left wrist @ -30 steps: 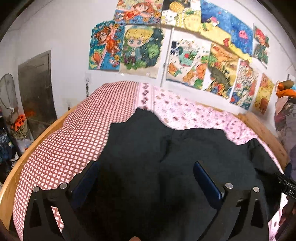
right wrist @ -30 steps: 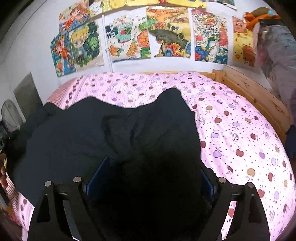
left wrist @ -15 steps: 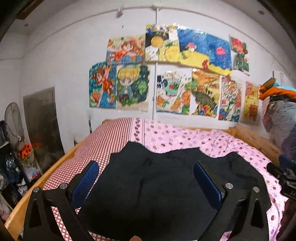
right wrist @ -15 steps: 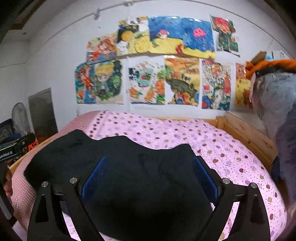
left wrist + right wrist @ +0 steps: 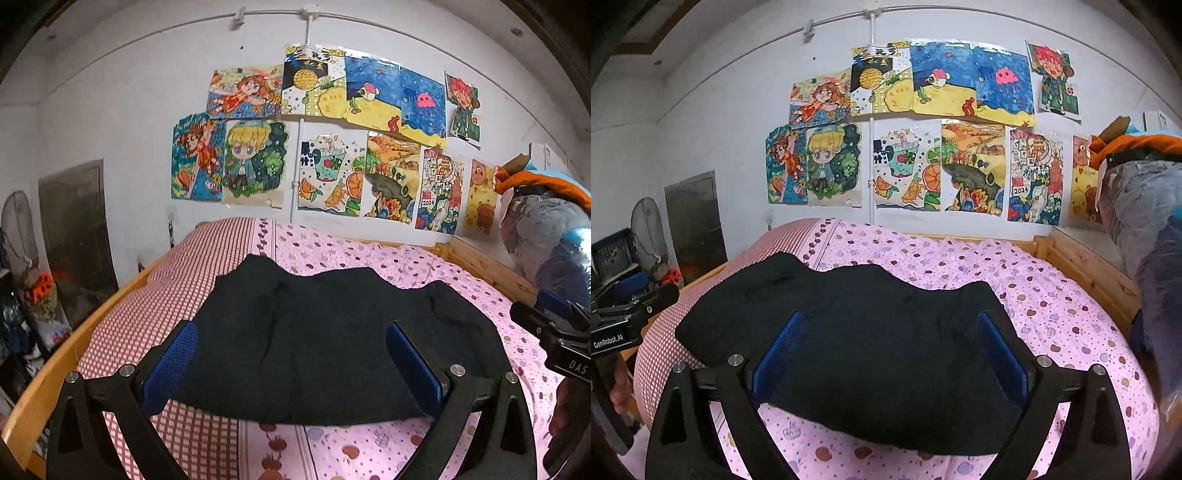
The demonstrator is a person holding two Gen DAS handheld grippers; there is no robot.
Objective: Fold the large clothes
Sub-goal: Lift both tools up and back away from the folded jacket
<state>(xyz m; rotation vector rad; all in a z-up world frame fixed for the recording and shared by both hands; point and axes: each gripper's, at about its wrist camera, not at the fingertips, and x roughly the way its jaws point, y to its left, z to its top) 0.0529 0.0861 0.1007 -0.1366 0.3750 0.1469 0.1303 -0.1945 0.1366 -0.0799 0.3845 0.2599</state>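
1. Dark garment [image 5: 332,339] lies spread flat on the bed, across the middle, with its near edge close to me and its far edge wavy toward the wall.
2. Its left part rests on the red checked sheet [image 5: 155,310], and its right part rests on the pink sheet [image 5: 1071,325] with small fruit prints.
3. My left gripper [image 5: 291,354] hangs above the near part of the garment. Its blue fingers [image 5: 171,365] are wide apart and hold nothing.
4. My right gripper [image 5: 890,350] hangs above the right half of the garment. Its blue pads [image 5: 1001,354] are also wide apart, with only cloth seen between them, and I cannot tell if they touch it.
5. In the right wrist view, the left gripper appears at the left edge, beside the bed. In the left wrist view, the right gripper [image 5: 554,332] appears at the right edge.
6. The wooden bed frame [image 5: 92,321] runs along the left side and also along the far right side.
7. Many coloured drawings [image 5: 923,140] hang on the white wall behind the bed.
8. A pile of bedding [image 5: 1137,206] with an orange piece on top stands at the right, beyond the frame.
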